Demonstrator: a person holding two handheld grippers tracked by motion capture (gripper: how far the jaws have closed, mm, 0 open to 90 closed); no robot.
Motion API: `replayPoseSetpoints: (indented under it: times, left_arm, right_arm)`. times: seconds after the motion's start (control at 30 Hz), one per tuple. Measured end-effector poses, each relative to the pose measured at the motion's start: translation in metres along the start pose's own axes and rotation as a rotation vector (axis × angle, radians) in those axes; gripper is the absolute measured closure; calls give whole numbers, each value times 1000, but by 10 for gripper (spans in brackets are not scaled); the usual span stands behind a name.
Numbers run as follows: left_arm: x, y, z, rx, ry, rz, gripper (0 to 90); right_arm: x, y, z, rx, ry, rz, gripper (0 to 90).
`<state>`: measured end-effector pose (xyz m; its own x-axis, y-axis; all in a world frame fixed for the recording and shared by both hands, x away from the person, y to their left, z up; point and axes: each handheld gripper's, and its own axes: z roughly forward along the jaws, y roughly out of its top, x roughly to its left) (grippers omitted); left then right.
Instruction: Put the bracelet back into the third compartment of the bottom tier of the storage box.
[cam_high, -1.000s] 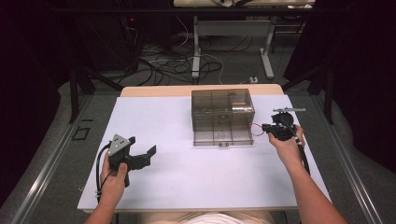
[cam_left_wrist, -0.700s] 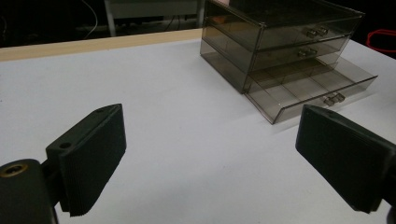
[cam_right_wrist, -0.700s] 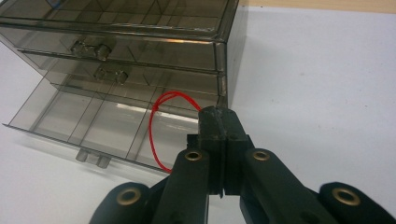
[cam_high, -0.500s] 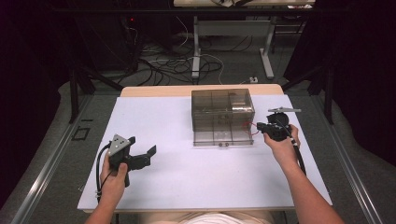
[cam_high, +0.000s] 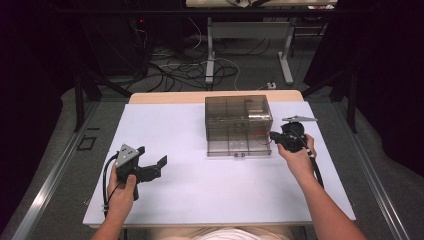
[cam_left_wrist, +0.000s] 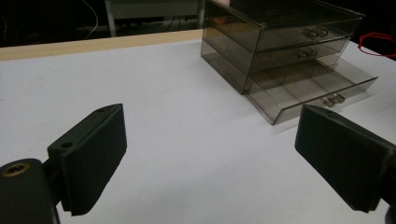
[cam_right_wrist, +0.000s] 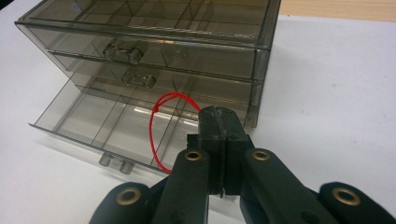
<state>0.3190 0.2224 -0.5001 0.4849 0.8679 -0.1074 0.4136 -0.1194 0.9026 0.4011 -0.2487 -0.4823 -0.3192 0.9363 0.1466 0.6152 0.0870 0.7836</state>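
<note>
Right gripper view: right gripper (cam_right_wrist: 219, 126) jaws pinch a red string (cam_right_wrist: 156, 126) over the open bottom drawer (cam_right_wrist: 112, 123) — left gripper (cam_high: 150, 167) jaws gape above the desk (cam_high: 200, 190).

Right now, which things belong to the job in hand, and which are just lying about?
In the job: red loop, right gripper, open bottom drawer of the drawer box.
Lying about: left gripper, floor cables.

— Where does the high view look from?
— Above, forward and down on the tabletop (cam_high: 200, 190).
— And the gripper views?
— Low, close; both share the drawer box (cam_left_wrist: 280, 42).
</note>
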Motion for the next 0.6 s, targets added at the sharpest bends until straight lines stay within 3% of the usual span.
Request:
replayPoseSetpoints:
  times: [0.6]
  left_arm:
    - [0,0,0,1,-1,-3,102]
  right_arm:
    - [8,-4,15,16,-1,-26,900]
